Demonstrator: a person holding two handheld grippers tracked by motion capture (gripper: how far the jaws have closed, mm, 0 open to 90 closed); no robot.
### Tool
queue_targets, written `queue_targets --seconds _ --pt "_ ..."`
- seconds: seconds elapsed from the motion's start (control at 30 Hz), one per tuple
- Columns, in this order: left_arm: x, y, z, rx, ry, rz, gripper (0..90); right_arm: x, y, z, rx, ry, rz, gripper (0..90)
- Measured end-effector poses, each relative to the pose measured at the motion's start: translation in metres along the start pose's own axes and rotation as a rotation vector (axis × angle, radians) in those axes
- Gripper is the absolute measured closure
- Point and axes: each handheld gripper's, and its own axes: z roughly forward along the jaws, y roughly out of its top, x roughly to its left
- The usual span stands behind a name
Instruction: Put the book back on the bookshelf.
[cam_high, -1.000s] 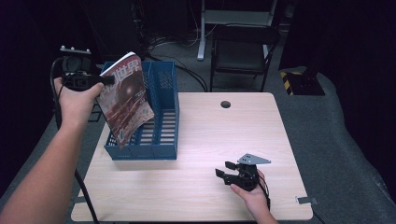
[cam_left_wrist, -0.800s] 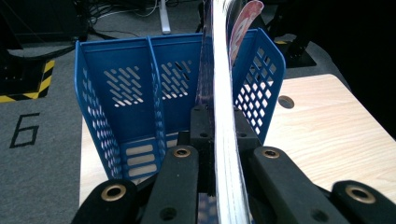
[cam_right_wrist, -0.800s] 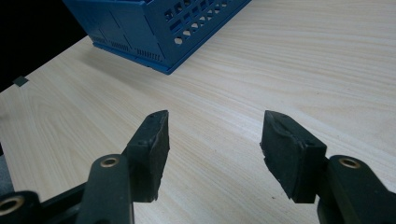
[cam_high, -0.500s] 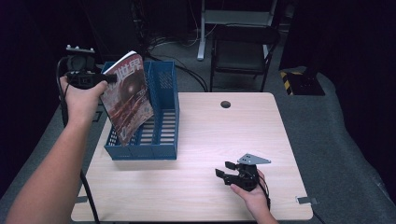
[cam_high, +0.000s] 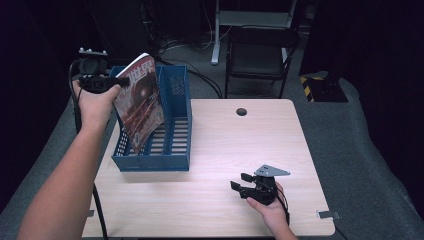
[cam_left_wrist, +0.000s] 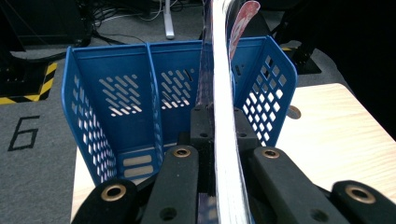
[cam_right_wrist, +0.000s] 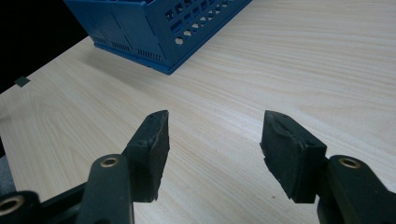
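A magazine with a dark red cover (cam_high: 142, 100) hangs tilted over the left part of the blue file rack (cam_high: 170, 145), its lower corner down inside the rack. My left gripper (cam_high: 117, 80) is shut on the magazine's upper left edge. In the left gripper view the magazine (cam_left_wrist: 222, 93) runs edge-on between the jaws of the left gripper (cam_left_wrist: 217, 116), with the rack's compartments (cam_left_wrist: 126, 107) behind it. My right gripper (cam_high: 239, 181) rests low at the table's front right, open. In the right gripper view nothing lies between the pads of the right gripper (cam_right_wrist: 212, 135).
The rack (cam_right_wrist: 159, 28) stands on the left side of the light wooden table (cam_high: 225, 140), which has a cable hole (cam_high: 241, 111) near its far edge. A black chair (cam_high: 260, 55) stands behind the table. Grey carpet (cam_left_wrist: 37, 140) surrounds the table.
My left gripper has shifted slightly right with the magazine, nearer over the rack. The right gripper has stayed still.
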Motion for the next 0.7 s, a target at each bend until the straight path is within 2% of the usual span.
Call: queue_targets --seconds 0.47,0.7 --pt "-0.001 -0.001 0.011 -0.008 0.003 -0.008 84.1 0.0 0.0 0.0 0.0 0.0 0.001 41.5" --pt "0.001 -0.006 0.018 -0.006 0.005 -0.025 84.1 -0.001 0.0 0.0 0.0 0.001 -0.001 41.4"
